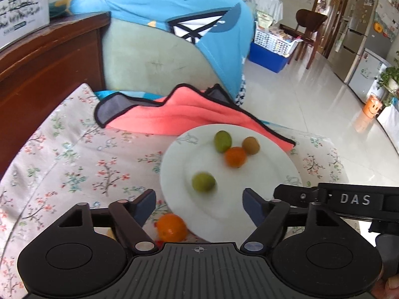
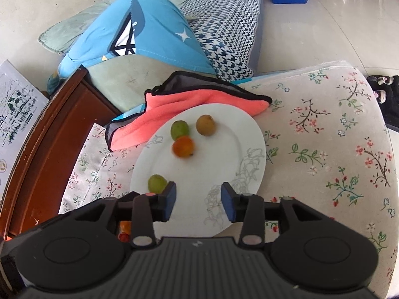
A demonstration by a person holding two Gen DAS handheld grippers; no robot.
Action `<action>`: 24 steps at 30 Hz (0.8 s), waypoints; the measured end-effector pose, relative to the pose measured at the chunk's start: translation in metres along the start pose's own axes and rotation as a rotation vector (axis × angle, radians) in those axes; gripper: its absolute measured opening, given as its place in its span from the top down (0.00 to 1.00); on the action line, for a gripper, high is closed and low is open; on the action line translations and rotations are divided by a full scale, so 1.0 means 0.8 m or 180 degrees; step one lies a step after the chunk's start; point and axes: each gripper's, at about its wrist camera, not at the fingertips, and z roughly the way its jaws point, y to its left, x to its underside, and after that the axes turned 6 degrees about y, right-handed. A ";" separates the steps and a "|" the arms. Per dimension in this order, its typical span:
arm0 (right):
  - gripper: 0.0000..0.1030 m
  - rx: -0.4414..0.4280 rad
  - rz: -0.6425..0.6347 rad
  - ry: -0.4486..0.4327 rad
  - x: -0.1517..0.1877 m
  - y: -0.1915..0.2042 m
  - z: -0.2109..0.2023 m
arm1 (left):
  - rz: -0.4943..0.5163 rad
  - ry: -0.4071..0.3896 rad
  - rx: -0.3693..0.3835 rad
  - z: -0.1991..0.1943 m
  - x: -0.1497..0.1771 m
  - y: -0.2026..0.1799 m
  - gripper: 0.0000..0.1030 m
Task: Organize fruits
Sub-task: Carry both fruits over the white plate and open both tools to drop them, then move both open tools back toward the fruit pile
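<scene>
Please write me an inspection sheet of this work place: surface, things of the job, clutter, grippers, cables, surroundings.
Surface: floral cloth over a cushioned seat.
Job's things: white plate holding two green fruits, one orange fruit and one brownish fruit; another orange fruit lies off the plate, beside its near edge.
Clutter: pink towel partly under the plate's far edge.
Grippers: left gripper open, nothing between its fingers; right gripper open over the plate, empty.
Cables: nothing seen.
Surroundings: blue blanket, wooden frame, tiled floor, blue bin.
</scene>
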 end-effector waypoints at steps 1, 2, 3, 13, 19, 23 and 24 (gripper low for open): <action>0.52 0.0008 -0.0016 -0.0003 0.001 0.001 -0.001 | -0.0024 0.0007 -0.0018 -0.001 0.000 0.003 0.22; 0.49 0.0016 -0.0031 -0.0010 0.001 0.002 -0.001 | -0.0043 0.0015 -0.0035 -0.002 -0.001 0.005 0.22; 0.45 0.0019 -0.0051 -0.0025 0.001 0.003 -0.002 | -0.0057 0.0017 -0.0054 -0.004 -0.001 0.007 0.22; 0.37 0.0036 -0.0421 -0.0096 0.006 0.024 -0.010 | -0.0279 -0.0055 -0.0183 -0.023 -0.004 0.032 0.10; 0.24 0.0121 -0.0620 -0.0166 0.016 0.037 -0.010 | -0.0432 -0.0041 -0.0029 -0.036 -0.003 0.053 0.08; 0.17 0.0063 -0.0573 -0.0121 0.021 0.036 -0.009 | -0.0377 0.0006 -0.0037 -0.042 -0.001 0.064 0.08; 0.17 0.0023 -0.0551 -0.0110 0.022 0.036 -0.008 | -0.0383 0.0005 -0.0003 -0.045 0.000 0.068 0.08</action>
